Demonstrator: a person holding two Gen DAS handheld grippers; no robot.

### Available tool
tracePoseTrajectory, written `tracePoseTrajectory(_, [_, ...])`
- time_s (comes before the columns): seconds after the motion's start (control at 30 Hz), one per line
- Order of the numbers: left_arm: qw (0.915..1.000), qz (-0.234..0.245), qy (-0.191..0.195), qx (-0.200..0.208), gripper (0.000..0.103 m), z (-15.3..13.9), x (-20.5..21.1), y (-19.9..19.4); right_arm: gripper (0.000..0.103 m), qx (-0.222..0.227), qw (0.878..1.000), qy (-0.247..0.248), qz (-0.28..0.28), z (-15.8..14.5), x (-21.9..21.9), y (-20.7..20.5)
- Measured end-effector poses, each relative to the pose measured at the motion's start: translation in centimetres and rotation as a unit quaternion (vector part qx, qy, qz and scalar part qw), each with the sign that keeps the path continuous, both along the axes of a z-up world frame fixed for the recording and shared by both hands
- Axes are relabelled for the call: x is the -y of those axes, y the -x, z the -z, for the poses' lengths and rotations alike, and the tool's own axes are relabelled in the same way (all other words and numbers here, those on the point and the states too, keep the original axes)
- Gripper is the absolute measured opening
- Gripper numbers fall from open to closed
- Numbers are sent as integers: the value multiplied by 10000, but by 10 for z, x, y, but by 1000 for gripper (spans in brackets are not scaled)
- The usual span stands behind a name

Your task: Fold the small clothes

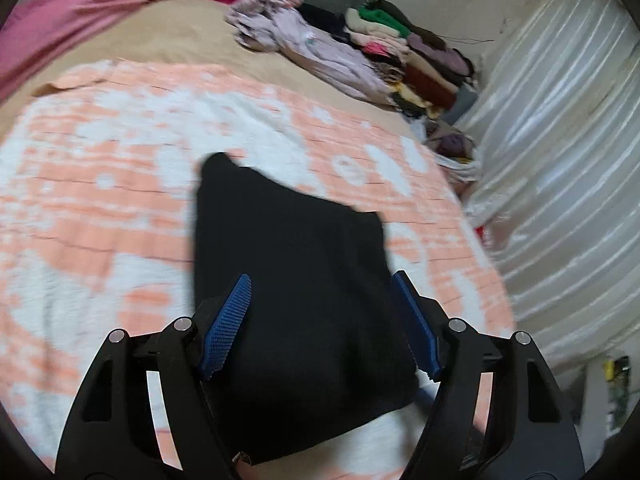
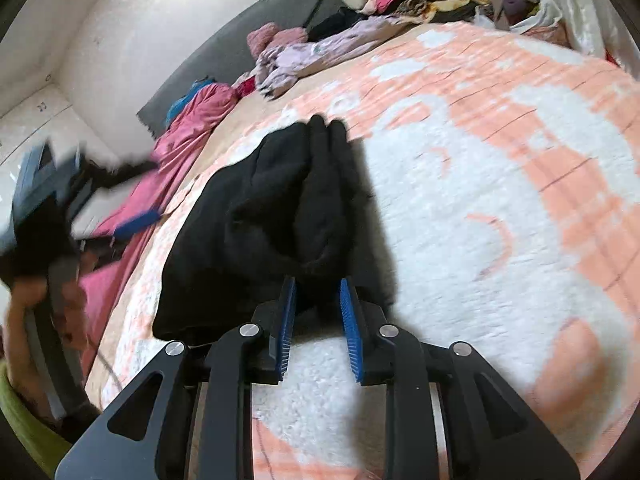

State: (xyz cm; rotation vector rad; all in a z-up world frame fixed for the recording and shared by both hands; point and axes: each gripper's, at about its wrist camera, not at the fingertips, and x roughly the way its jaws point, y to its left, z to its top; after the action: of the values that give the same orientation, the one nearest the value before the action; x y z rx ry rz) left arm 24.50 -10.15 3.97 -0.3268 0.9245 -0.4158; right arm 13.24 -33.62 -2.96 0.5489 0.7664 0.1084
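A black garment (image 1: pixel 288 248) lies folded into a bundle on the orange-and-white blanket (image 1: pixel 120 200). My left gripper (image 1: pixel 320 278) is open wide, its blue pads (image 1: pixel 228 320) standing on either side of the cloth without pressing it. In the right wrist view the same black garment (image 2: pixel 260 216) shows bunched folds on the blanket (image 2: pixel 480 200). My right gripper (image 2: pixel 317 281) stands narrowly open at its near edge, a fold of cloth between the tips, the pads not pinching it. At the left edge of that view one blue pad (image 2: pixel 136 220) of the left gripper and a hand (image 2: pixel 36 300) are blurred.
A lilac garment (image 1: pixel 320 48) and stacks of folded clothes (image 1: pixel 400 52) lie at the far side of the bed. A pink quilt (image 1: pixel 80 0) runs along the left. A white curtain (image 1: pixel 560 120) hangs on the right. A grey headboard (image 2: pixel 260 28) backs the bed.
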Motion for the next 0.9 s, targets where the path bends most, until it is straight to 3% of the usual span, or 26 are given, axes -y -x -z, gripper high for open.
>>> tracePoseTrajectory(0.17, [9983,-171,-551,-23,64,22,-16,8,25,202,9996,145,120,-17,19,3])
tracePoseTrajectory(0.33, [9962,-44,-831,-251,63,54,-3,10,32,316,9984,166,-449,-37,16,-15])
tracePoseTrajectory(0.5, [9963,-102,-837,-145,60,62,-1,15,32,227,9958,222,-854,-48,9,-52])
tracePoseTrajectory(0.6, [9964,-123,-828,-106,60,61,-1,17,32,-51,9933,371,-1097,-40,4,-84])
tracePoseTrajectory(0.7, [9970,-144,-754,-82,60,60,-3,17,32,-332,9916,94,-1244,-22,4,-111])
tracePoseTrajectory(0.9, [9969,-76,-780,40,61,58,-3,21,32,-690,9916,-475,-983,4,11,-134])
